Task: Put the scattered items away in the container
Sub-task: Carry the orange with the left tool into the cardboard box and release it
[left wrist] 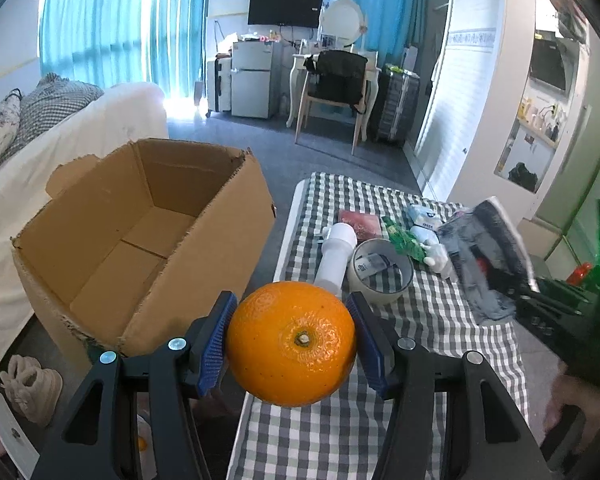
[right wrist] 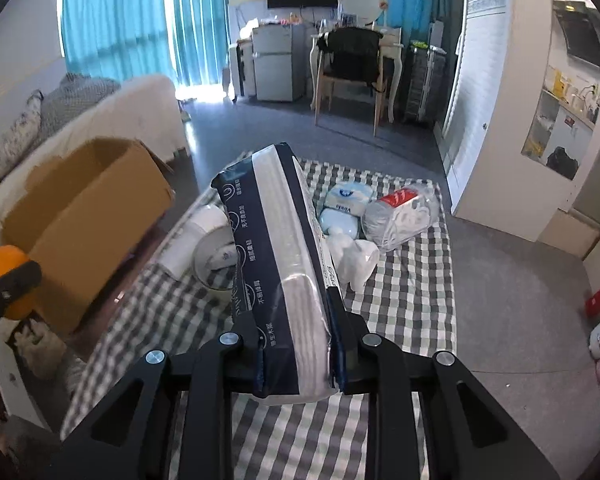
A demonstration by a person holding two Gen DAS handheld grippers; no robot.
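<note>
Both pairs of jaws are clamped on something. On the left gripper [left wrist: 292, 336] the blue pads [left wrist: 214, 344] press on the two sides of an orange [left wrist: 291, 343], which is held in the air above the near edge of the checked tablecloth [left wrist: 432, 320]. On the right gripper [right wrist: 298, 344] the jaws squeeze a pack of tissues [right wrist: 276, 248] in dark blue and white wrapping; the pack stands up and leans away from the camera, above the cloth.

An open cardboard box [left wrist: 140, 236] stands to the left of the table, just beside its edge, and shows a bare bottom.

Other things lie on the cloth: a white bottle [left wrist: 336, 256] on its side, a roll of tape [left wrist: 380, 276] touching it, a small reddish packet [left wrist: 360, 222] behind them, a green wrapper [left wrist: 404, 240], small tissue packs [right wrist: 346, 208] and a clear bag [right wrist: 400, 216] with white things inside. In the right wrist view the orange shows at the far left, in front of the box.
</note>
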